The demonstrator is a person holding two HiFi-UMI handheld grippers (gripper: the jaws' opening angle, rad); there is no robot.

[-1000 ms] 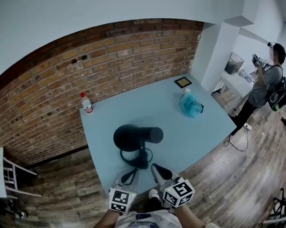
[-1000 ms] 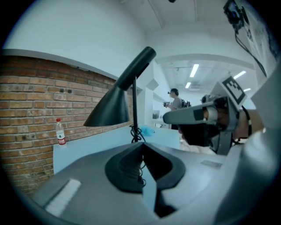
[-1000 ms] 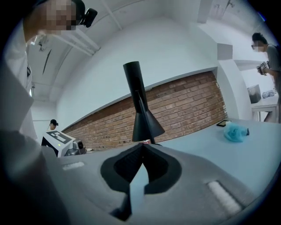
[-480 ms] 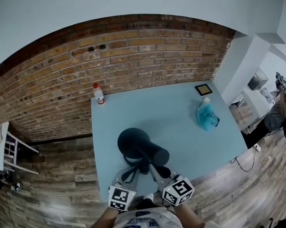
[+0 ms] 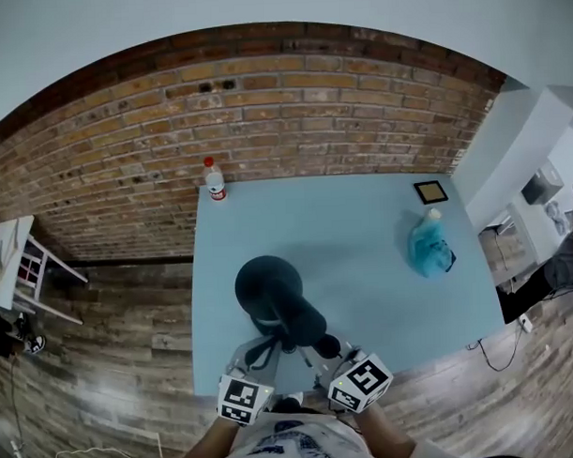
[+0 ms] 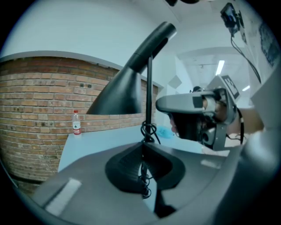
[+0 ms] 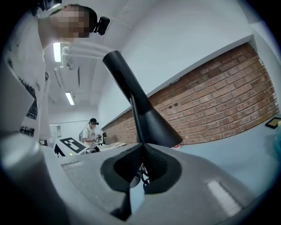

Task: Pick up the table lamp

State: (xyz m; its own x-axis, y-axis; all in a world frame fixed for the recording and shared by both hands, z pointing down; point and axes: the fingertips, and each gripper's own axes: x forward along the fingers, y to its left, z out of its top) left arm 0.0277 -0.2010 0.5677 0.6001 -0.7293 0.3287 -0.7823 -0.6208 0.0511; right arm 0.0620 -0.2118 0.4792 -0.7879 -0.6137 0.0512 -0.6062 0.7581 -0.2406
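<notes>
Swinging round, the table lamp (image 5: 273, 291) now points toward the person (image 5: 294, 450).

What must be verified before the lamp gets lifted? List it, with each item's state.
1. Left gripper gripping the table lamp's stem: cannot tell; jaws together, stem rises just past them.
2. Right gripper: jaws together too, grip cannot tell.
3. The table lamp upright: ok.
4. Cord bundled at the stem: ok.
5. Bottle and blue bag far from the lamp on the table: ok.
</notes>
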